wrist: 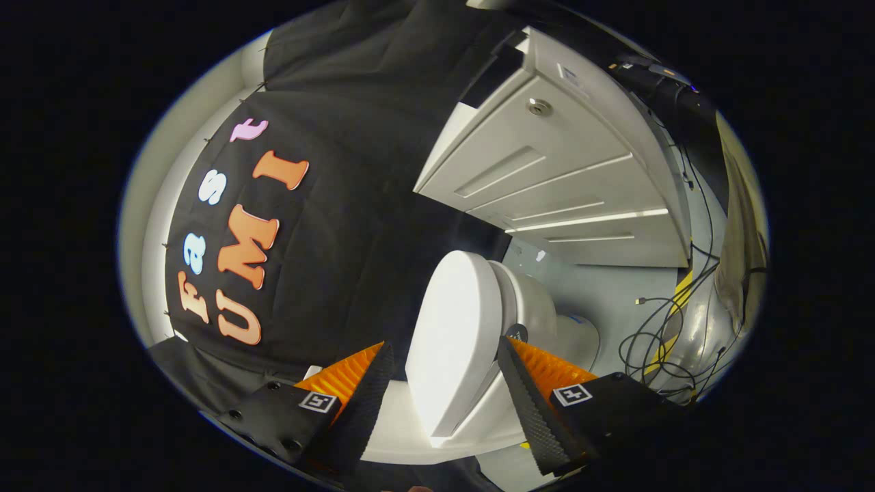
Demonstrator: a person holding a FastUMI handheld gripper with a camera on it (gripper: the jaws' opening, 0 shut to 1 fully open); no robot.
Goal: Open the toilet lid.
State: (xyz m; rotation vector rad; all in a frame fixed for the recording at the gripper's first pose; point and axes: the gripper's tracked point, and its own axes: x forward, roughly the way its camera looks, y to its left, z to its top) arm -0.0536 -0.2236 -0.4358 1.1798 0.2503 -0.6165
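White, glossy plastic makes up the toilet lid (454,335), a smooth rounded oval standing raised on edge between the two fingers of the gripper (444,383). The jaws are spread wide, one finger either side of the lid; whether either pad actually touches it I cannot tell, and they are not clenched on it. The pads (530,403) carry a fine knurled, ridged texture, and each finger block bears a small square black-and-white marker. Under the lid lies the flat white seat and rim (472,427), and just behind it the curved bowl and body of the toilet (540,307), equally smooth and shiny.

Beyond stands a pale cabinet (547,184) with recessed panels and a small round metal fitting near its top. Black cloth (355,225), softly creased, hangs behind the toilet as the booth's wall. Thin dark cables (649,335) loop loosely over the grey floor beside the cabinet, near a strip of yellow tape (673,301).
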